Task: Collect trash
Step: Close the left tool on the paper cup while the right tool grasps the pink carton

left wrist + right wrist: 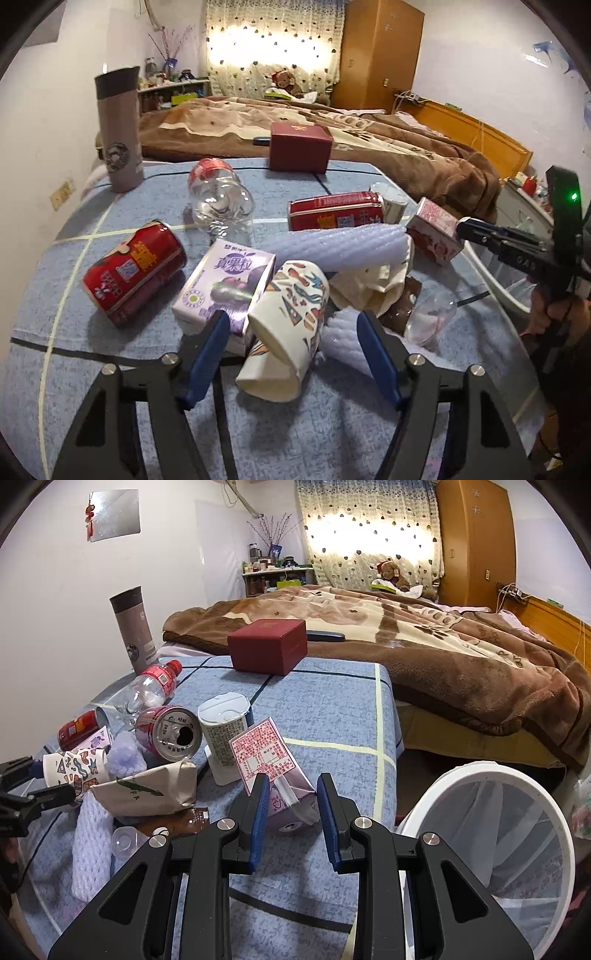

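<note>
Trash lies in a heap on the blue table (92, 369). My left gripper (291, 321) is open around a patterned paper cup (291, 317) lying on its side; the cup also shows in the right wrist view (74, 771). Beside it lie a purple drink carton (225, 284), two red cans (136, 269) (336, 214), a clear bottle (221, 203) and white foam wrap (340, 243). My right gripper (291, 786) is open around a pink-and-white carton (269, 764), which the left wrist view (436, 229) shows at its fingertips.
A white bin (517, 834) with a liner stands to the right of the table. A grey flask (118, 129) and a red box (299, 147) stand at the table's far side. A bed with a brown blanket (443, 657) lies behind.
</note>
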`<state>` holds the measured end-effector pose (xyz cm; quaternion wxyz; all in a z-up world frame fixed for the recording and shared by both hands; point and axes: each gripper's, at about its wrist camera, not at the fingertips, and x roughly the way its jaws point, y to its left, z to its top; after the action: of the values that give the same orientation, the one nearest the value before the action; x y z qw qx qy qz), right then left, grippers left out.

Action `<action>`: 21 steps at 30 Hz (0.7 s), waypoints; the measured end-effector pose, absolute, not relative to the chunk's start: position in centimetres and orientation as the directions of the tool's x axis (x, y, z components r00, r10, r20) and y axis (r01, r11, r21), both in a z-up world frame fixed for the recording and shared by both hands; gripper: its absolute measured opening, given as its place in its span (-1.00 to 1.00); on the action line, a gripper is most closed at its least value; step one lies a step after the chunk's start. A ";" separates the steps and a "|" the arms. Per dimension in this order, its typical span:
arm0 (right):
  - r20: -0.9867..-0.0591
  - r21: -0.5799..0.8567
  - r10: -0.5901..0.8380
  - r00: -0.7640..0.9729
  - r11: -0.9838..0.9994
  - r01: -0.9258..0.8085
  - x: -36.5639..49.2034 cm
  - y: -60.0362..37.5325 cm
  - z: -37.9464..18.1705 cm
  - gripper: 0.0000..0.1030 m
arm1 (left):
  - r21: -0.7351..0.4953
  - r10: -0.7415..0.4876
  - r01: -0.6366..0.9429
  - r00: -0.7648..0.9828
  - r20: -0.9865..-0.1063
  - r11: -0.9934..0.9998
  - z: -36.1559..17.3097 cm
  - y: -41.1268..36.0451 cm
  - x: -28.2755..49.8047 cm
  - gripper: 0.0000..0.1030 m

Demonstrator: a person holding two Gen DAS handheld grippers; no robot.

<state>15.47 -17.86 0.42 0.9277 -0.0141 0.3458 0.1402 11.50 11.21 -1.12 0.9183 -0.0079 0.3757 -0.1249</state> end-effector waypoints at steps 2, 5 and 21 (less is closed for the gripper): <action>-0.649 0.078 0.263 0.714 0.956 -0.281 15.4 -17.9 0.3 -0.46 | -0.130 -0.274 0.255 0.688 -0.672 0.958 -0.8 10.9 11.0 0.38; -0.649 0.074 0.266 0.712 0.954 -0.289 15.5 -17.8 0.3 -0.46 | -0.156 -0.292 0.259 0.660 -0.692 0.953 -1.3 10.6 11.7 0.21; -0.704 0.013 0.228 0.672 0.951 -0.309 18.1 -16.9 -0.9 0.11 | -0.257 -0.299 0.162 0.646 -0.703 0.953 -2.7 11.3 13.2 0.09</action>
<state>18.14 -16.91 -0.88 0.9129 -0.0536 0.3770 0.1473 13.15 11.32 -2.72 0.9030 -0.0855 0.4011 -0.1277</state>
